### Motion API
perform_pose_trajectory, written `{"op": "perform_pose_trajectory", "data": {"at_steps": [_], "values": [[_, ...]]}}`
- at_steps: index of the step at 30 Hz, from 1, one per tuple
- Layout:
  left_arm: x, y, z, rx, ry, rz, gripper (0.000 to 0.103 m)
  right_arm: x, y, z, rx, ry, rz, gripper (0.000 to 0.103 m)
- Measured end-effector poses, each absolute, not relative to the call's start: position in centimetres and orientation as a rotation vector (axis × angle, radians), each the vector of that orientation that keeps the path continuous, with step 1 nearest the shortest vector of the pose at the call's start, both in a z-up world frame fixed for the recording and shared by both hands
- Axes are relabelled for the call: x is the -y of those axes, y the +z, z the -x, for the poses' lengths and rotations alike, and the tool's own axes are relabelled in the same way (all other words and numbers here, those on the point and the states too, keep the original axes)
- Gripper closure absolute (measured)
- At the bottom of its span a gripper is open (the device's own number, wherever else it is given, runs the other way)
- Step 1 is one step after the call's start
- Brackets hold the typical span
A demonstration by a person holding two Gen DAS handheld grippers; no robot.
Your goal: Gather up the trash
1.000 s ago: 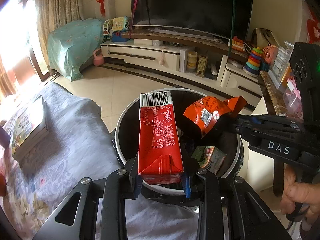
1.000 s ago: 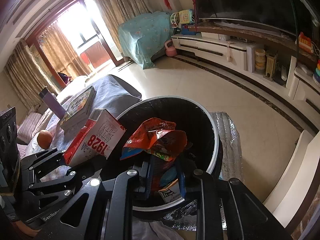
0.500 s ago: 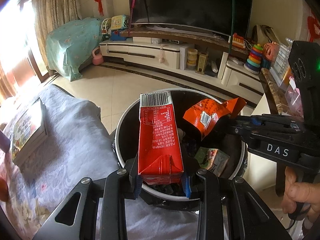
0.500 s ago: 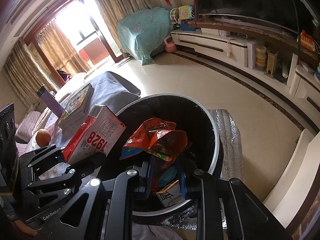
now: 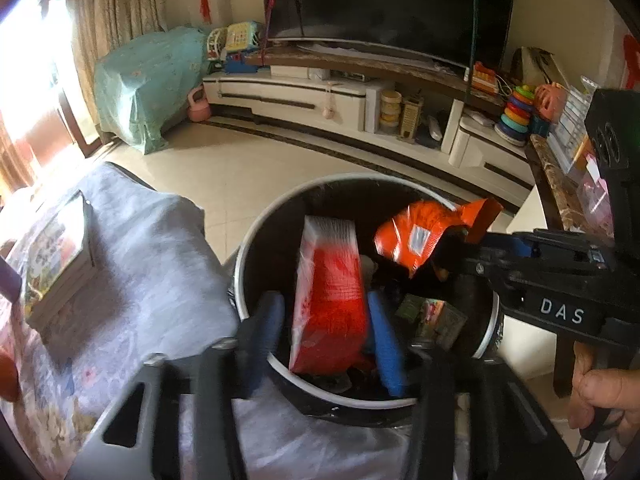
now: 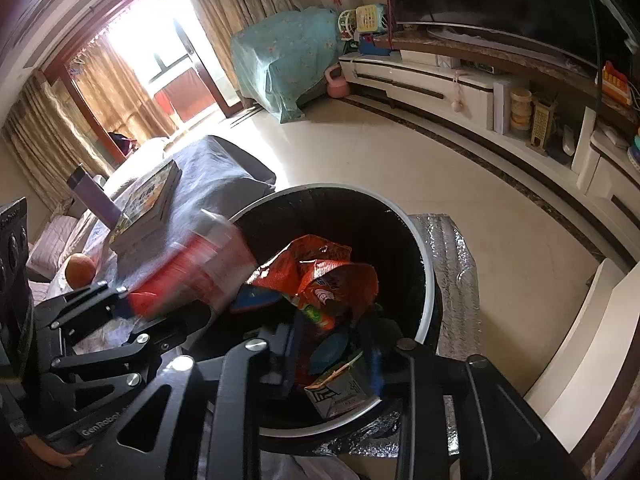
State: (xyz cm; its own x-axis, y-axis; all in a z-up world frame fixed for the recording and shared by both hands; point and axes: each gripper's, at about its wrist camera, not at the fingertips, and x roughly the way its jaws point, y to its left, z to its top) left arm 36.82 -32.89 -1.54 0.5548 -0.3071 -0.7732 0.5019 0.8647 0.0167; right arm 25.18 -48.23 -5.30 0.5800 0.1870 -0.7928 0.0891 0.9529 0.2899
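Observation:
A black trash bin with a white rim (image 5: 256,240) (image 6: 428,280) stands below both grippers. My left gripper (image 5: 326,334) has its jaws spread apart, and the red carton (image 5: 328,296) between them is blurred, dropping into the bin; it also shows in the right wrist view (image 6: 192,272). My right gripper (image 6: 334,354) is shut on an orange snack wrapper (image 6: 320,276) (image 5: 424,236) held over the bin. A small green carton (image 5: 436,316) (image 6: 340,392) lies inside the bin.
A table with a grey floral cloth (image 5: 132,264) sits left of the bin, with books (image 5: 56,256) (image 6: 148,204), an orange (image 6: 80,270) and a purple bottle (image 6: 94,196). A foil sheet (image 6: 456,260) lies under the bin. A TV cabinet (image 5: 320,96) lines the far wall.
My left gripper has opened and the red carton has slipped from its jaws, falling toward the bin. The right gripper still holds the orange wrapper over the bin.

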Motion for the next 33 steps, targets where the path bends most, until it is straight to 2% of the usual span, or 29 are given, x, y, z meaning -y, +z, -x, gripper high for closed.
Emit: {"op": "perform_pose_trajectory", "data": {"at_steps": [1,5,15,26,33], "values": [[32.8,-1.4,-36.8,-0.852,-0.478,-0.247,0.046,48.2,-5.3,-25.2,-0.96,0.059,-0.314,0.066],[31.9,-0.7,-36.1,-0.828,-0.475,-0.228,0.045,48.3,-4.9,-24.8,-0.958,0.061,-0.312,0.051],[27.1,-0.8,-31.3,-0.795,-0.427,-0.119,0.041,48.2,-3.3,-21.8,-0.869,0.058,-0.378,0.041],[21.9,-0.8,-22.8,-0.708,-0.386,-0.011,0.034,45.2,-1.1,-15.7,-0.702,0.031,-0.428,0.008],[19.3,-1.0,-18.7,-0.685,-0.369,0.027,0.032,43.0,-1.0,-11.9,-0.627,-0.019,-0.43,0.004]]}}
